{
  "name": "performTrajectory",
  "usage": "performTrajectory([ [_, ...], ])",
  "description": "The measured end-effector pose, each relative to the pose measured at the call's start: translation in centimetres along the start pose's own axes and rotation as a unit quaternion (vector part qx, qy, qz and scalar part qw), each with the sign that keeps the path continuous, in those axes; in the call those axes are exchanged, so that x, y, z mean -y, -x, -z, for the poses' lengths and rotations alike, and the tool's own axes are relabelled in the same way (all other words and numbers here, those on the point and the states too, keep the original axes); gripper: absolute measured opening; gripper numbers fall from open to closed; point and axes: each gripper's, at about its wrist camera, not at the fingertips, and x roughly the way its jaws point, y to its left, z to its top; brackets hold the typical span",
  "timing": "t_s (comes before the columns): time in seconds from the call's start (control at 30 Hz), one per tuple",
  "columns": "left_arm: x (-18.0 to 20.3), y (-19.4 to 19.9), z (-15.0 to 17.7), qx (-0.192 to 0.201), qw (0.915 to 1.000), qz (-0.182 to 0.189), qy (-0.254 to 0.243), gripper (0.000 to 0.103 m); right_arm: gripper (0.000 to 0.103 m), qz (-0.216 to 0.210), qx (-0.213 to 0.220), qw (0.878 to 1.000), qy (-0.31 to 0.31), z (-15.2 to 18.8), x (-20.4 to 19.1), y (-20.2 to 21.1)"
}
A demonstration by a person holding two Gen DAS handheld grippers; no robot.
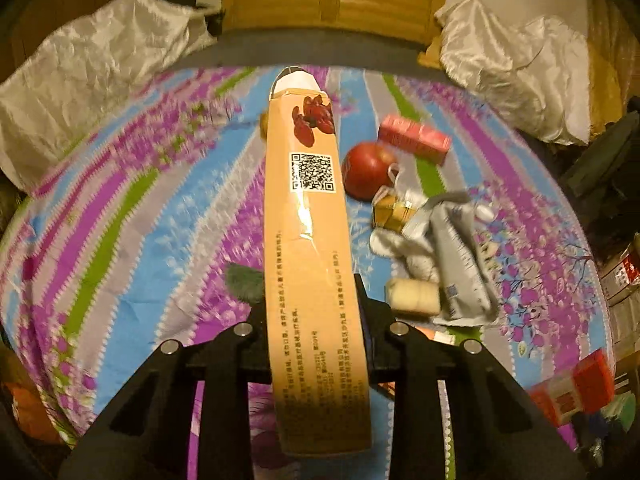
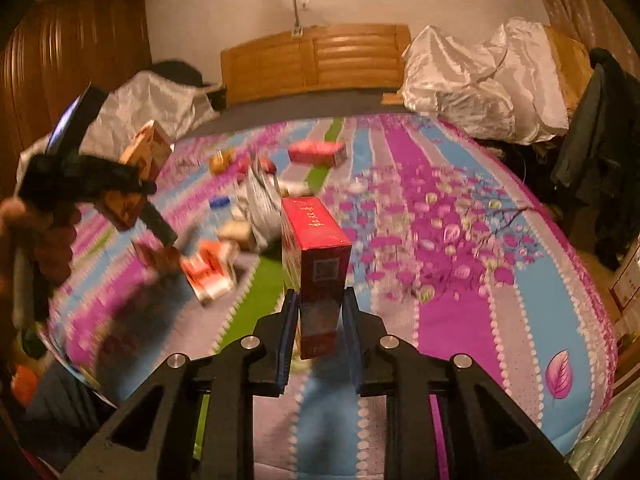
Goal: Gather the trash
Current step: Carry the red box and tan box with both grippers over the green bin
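My left gripper (image 1: 316, 312) is shut on a long orange carton (image 1: 310, 216) with a QR code, held above the bed. It also shows at the left of the right wrist view (image 2: 132, 184). My right gripper (image 2: 320, 312) is shut on a red box (image 2: 316, 248), held upright over the bedspread. On the bed lie a red apple (image 1: 366, 170), a red box (image 1: 414, 138), a grey crumpled wrapper (image 1: 456, 256), a gold packet (image 1: 394, 212), a pale roll (image 1: 412, 296) and a red-and-white pack (image 2: 208, 270).
The flowered bedspread (image 2: 460, 240) covers the bed. A wooden headboard (image 1: 332, 0) stands at the back. Silver-covered piles (image 1: 512, 60) sit at both far corners. Boxes (image 1: 572, 392) stand off the bed's right side. Dark clothes (image 2: 600, 140) hang at the right.
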Motion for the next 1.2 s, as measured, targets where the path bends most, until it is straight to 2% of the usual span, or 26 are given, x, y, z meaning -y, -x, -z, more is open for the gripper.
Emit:
performTrajectory([
  [0.13, 0.7, 2.6, -0.3, 0.03, 0.9994, 0.005, -0.017, 0.027, 0.024, 0.001, 0.02, 1.0, 0.006, -1.3, -0.6, 2.1],
  [0.23, 2.5, 4.3, 0.3, 0.05, 0.9976, 0.007, -0.047, 0.027, 0.024, -0.001, 0.027, 1.0, 0.0, -1.7, -0.7, 3.4],
  [0.43, 6.6, 5.8, 2.3, 0.054, 0.9934, 0.029, -0.097, 0.027, 0.024, 0.017, 0.041, 0.999, 0.0, -2.1, -0.5, 6.5],
  [0.67, 12.0, 8.1, 3.8, 0.07, 0.9842, 0.068, -0.147, 0.027, 0.024, 0.062, 0.068, 0.996, -0.023, -2.3, 1.6, 11.2],
  [0.97, 20.0, 12.1, 4.7, 0.104, 0.9635, 0.127, -0.212, 0.027, 0.024, 0.15, 0.115, 0.98, -0.068, -1.9, 7.3, 19.8],
  [1.2, 26.1, 14.4, 6.8, 0.116, 0.9412, 0.168, -0.269, 0.027, 0.024, 0.228, 0.14, 0.956, -0.125, 0.7, 12.9, 27.0],
])
